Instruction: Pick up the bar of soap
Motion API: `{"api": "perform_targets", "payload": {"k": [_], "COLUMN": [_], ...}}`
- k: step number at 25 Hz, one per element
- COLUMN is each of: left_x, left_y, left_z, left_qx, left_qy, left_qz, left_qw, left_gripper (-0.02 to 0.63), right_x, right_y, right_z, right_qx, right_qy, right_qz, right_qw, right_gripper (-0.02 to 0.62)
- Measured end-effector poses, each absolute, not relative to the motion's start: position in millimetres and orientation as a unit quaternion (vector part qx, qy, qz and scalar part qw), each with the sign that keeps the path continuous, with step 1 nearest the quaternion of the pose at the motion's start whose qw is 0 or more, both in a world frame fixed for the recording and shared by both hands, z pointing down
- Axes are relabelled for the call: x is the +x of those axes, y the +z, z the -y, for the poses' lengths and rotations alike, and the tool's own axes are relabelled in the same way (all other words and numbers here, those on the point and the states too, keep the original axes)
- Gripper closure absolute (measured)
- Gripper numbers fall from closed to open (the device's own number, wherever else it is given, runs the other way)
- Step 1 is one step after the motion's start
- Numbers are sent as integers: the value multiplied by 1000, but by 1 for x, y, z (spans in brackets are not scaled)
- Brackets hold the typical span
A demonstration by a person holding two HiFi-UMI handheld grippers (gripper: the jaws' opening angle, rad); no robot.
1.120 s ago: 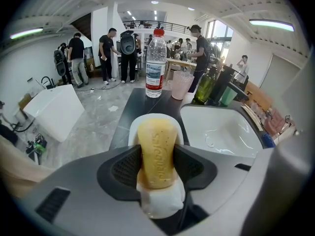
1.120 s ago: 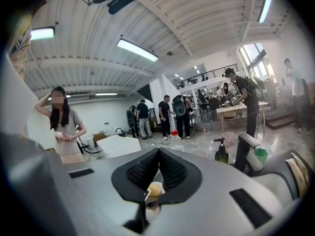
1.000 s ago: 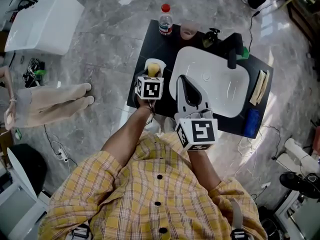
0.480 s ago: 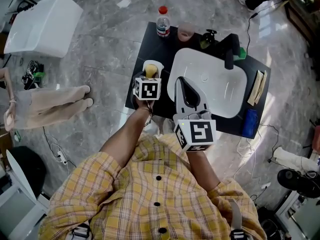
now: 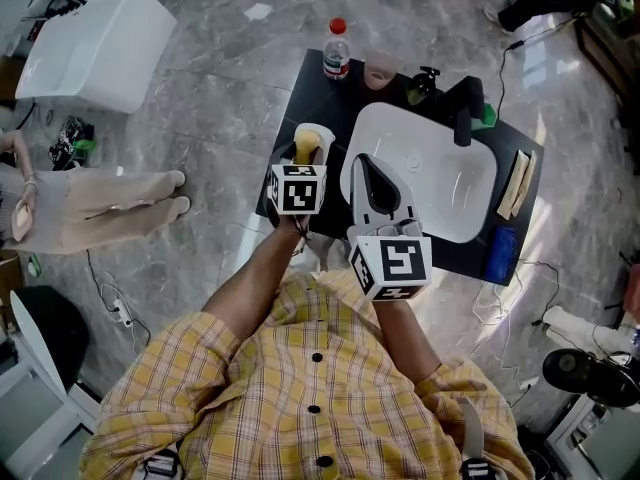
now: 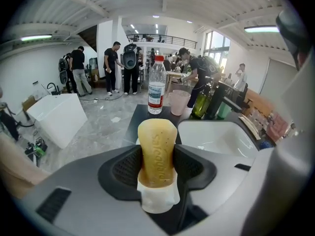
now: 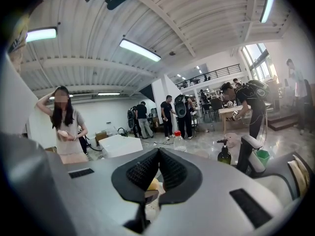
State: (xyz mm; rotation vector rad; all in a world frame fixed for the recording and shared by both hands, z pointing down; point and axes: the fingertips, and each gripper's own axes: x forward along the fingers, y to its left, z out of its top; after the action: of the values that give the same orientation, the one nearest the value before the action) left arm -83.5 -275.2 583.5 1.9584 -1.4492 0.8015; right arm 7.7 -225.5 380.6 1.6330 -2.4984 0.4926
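Hanging over the black table [image 5: 305,93] beside the white basin [image 5: 440,188], the left gripper [image 6: 157,167] is clamping the upright bar of soap [image 6: 156,151] over its white dish [image 6: 158,200]. The right gripper [image 7: 158,168] is idling, clenched on nothing. The risk is the slick bar squirting free if the pinch loosens.

shirt [image 5: 260,408] — yellow plaid, dark buttons [image 5: 317,356] down front | left gripper [image 6: 157,166]: grey shell, black ribbed pads [image 6: 129,168], white marker cube [image 5: 299,188] with black squares | right gripper [image 7: 158,173] — same grey shell, black pads, own marker cube [image 5: 392,263]
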Motion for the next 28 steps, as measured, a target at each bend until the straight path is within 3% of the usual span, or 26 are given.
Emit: {"api": "perform_targets", "payload": {"k": [13, 28], "left_x": [-89, -85], "left_y": [433, 344], "left_z": [259, 221], "left_qx": [792, 815], "left_qy": [166, 82], "left_qz": [564, 570], "left_qw": [166, 67], "left_gripper": [405, 405], "right_x": [-1, -8], "right_y": [367, 357], "right_z": [219, 207], "right_qx": [534, 529], "right_qy": [146, 126], "right_qz": [831, 837], "right_qw": [60, 59], "right_gripper": [577, 577]}}
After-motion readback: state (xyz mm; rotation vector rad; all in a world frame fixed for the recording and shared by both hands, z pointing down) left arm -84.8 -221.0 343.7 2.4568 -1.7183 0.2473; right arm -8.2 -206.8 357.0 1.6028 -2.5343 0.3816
